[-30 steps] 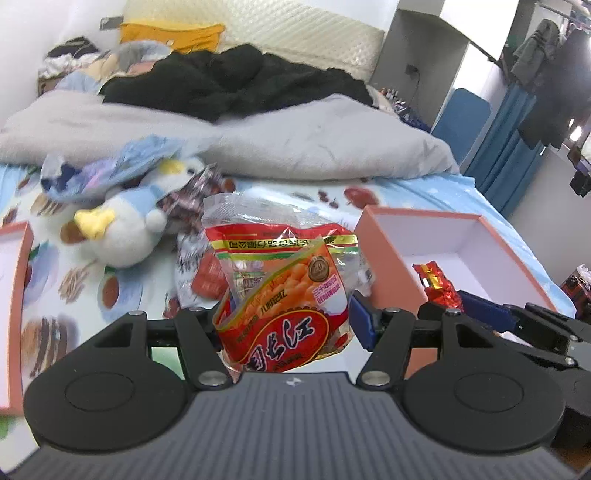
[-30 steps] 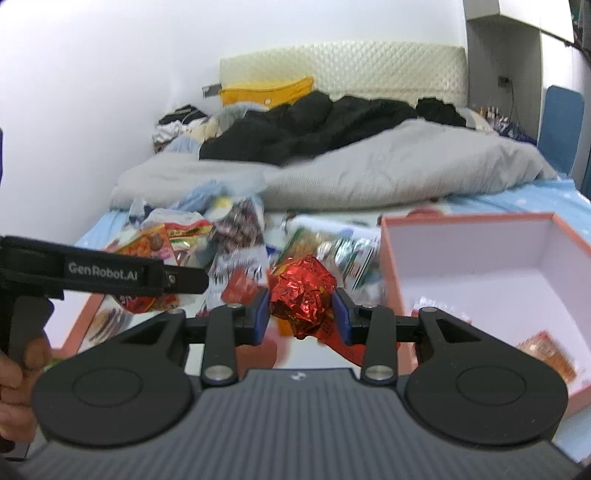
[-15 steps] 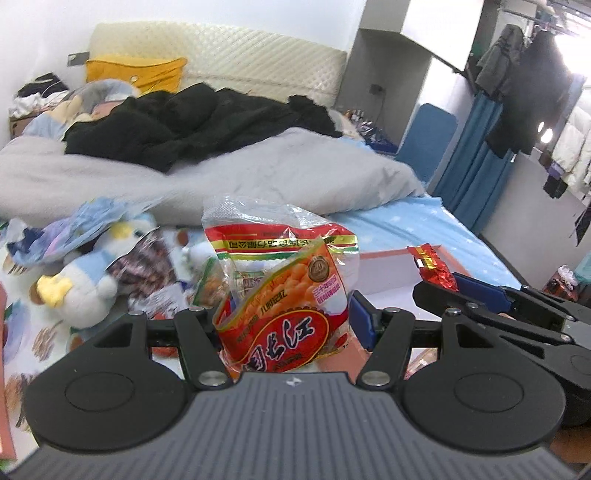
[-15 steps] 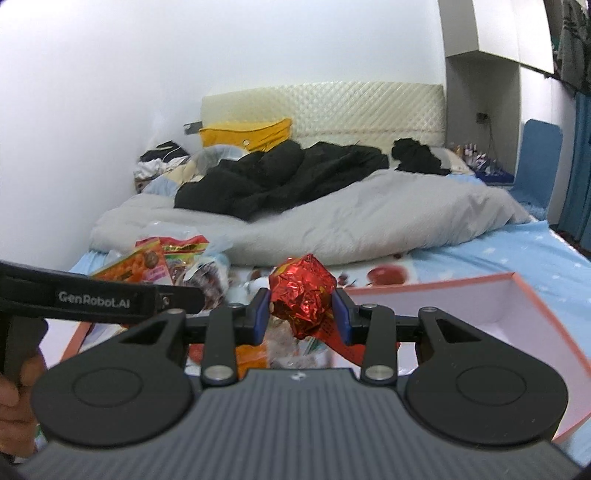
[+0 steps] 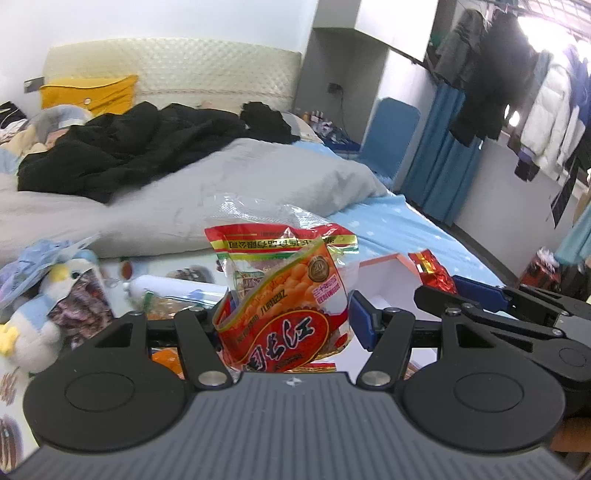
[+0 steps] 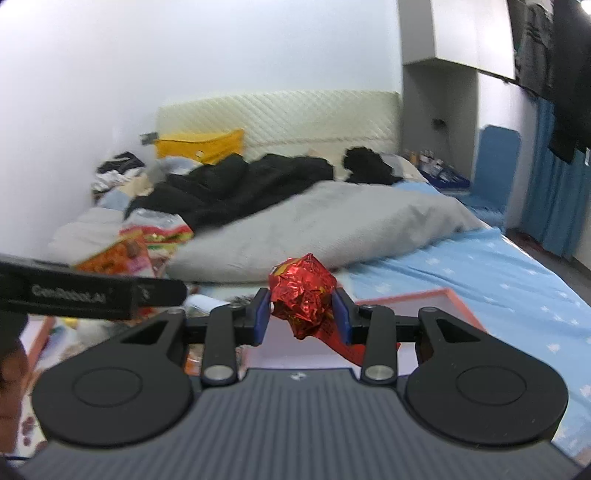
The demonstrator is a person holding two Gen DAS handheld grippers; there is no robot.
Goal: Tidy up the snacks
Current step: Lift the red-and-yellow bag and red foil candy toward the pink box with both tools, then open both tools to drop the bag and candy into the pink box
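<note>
While tilted downward, both tongs [image 5: 286, 317] [image 6: 301, 315] grip snacks.

Both feeds bright, even daylight on my screen. Left wrist: window [image 5: 532, 22] upper right blows out white, hanging coats [image 5: 491, 74] silhouetted against it. Fisheye bends the headboard [image 5: 166, 70] and cabinet edges. Right wrist softer: motion smear across the grey duvet [image 6: 325, 221] and snack bags [image 6: 136, 247] at left. Foil glints on the red wrapper [image 6: 303, 291]. Shadows faint.
</note>
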